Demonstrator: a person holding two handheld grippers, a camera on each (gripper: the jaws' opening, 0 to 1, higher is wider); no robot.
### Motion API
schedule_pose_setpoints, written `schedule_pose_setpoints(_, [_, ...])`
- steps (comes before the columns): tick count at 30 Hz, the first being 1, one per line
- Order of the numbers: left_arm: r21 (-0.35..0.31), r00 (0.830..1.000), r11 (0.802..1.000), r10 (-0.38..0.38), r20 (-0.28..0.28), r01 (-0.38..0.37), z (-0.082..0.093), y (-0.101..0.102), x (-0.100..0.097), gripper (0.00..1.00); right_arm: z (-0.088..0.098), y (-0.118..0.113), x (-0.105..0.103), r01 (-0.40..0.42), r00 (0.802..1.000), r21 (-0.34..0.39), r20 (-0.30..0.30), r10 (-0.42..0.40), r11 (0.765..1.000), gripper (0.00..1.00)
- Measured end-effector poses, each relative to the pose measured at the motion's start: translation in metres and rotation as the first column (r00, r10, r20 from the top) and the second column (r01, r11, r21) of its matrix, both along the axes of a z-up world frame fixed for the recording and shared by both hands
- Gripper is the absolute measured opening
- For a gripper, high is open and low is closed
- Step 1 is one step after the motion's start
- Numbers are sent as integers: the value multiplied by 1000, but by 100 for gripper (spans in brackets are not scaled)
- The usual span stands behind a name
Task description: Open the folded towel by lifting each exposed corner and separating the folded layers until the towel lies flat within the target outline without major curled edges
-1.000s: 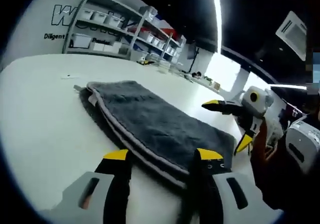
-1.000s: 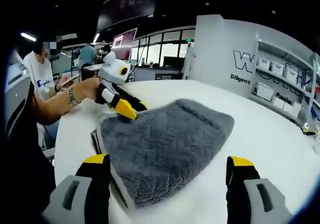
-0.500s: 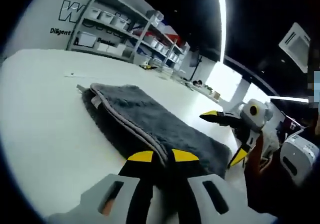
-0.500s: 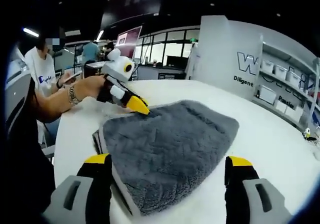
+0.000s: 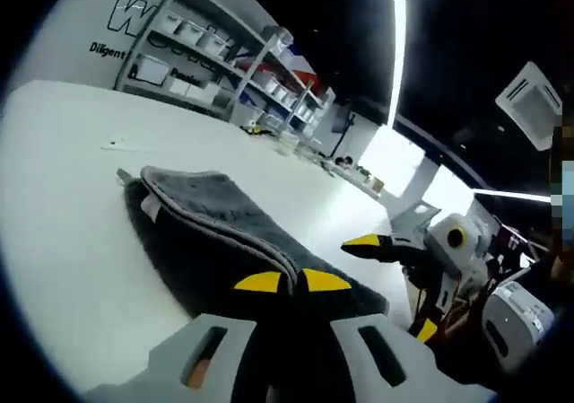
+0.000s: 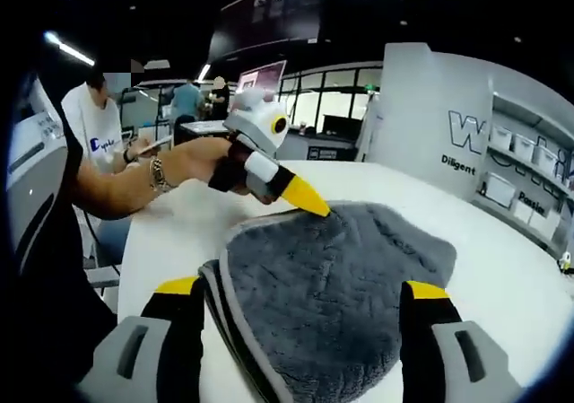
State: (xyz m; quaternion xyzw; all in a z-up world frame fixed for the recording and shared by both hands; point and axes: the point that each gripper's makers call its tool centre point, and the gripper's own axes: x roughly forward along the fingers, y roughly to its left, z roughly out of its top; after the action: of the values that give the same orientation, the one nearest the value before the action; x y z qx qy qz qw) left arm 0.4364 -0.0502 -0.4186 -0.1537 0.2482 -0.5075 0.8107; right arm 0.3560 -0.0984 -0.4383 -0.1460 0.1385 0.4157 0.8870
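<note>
Left gripper view: left hand-held gripper (image 5: 291,282) pressed together, pinching trimmed edge of folded grey towel (image 5: 211,228) lying mid white tabletop (image 5: 63,188). Risk: pinch bites several layers, whole stack lifts instead of separating; thin bite slips off. Right hand-held gripper (image 5: 395,286) at right, spread, hovering beside towel's far end.

Right gripper view: right hand-held gripper (image 6: 300,288) spread wide, empty, straddling towel (image 6: 336,286) near tabletop (image 6: 170,232) edge. Risk: uneven pull curls edge. Left hand-held gripper (image 6: 314,204) closed on opposite edge.
</note>
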Motion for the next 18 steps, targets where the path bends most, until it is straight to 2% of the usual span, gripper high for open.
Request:
schedule_pose_setpoints(7, [-32, 999, 999, -20, 28, 20, 22, -36, 2, 6, 4, -17, -1, 50, 999, 42, 6, -50, 998, 92])
schedule_pose_setpoints(13, [-58, 999, 997, -46, 8, 46, 28, -65, -1, 7, 6, -24, -8, 62, 998, 66, 15, -63, 996, 92])
schedule_pose_setpoints(18, [-43, 997, 996, -72, 13, 73, 29, -87, -2, 7, 6, -37, -8, 91, 996, 67, 16, -92, 994, 92])
